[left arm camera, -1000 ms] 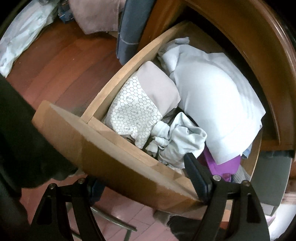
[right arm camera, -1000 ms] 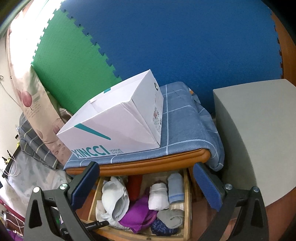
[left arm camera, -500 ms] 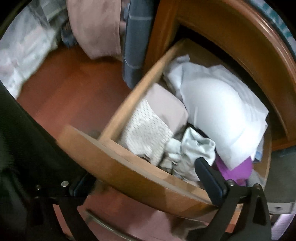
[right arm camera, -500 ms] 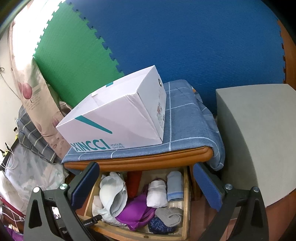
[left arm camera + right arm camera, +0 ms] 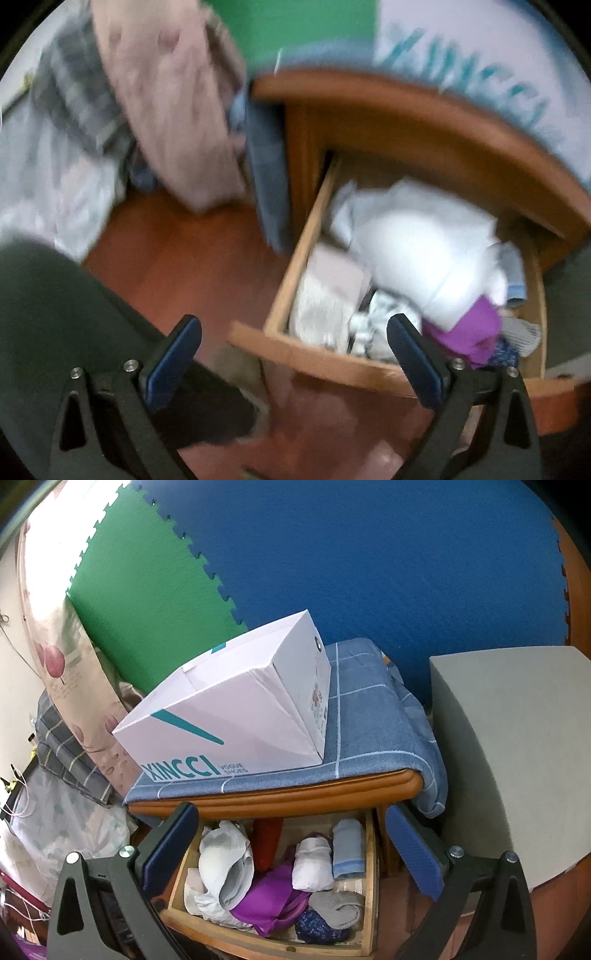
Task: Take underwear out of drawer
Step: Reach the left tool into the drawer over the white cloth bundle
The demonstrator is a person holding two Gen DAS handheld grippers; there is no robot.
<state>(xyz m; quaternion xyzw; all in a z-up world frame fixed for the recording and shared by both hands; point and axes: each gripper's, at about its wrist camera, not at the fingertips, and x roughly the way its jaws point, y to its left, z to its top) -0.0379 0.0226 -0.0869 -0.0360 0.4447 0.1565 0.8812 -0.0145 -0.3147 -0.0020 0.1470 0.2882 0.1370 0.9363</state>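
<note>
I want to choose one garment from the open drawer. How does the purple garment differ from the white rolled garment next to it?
The crumpled purple garment is loose and spread out, while the white rolled garment is a tight, neat bundle. The purple one lies nearer the front of the wooden drawer; the white one sits further back, toward the right side. The purple one is shiny, the white one matt. Both lie inside the drawer, and no tongs touch them.
</note>
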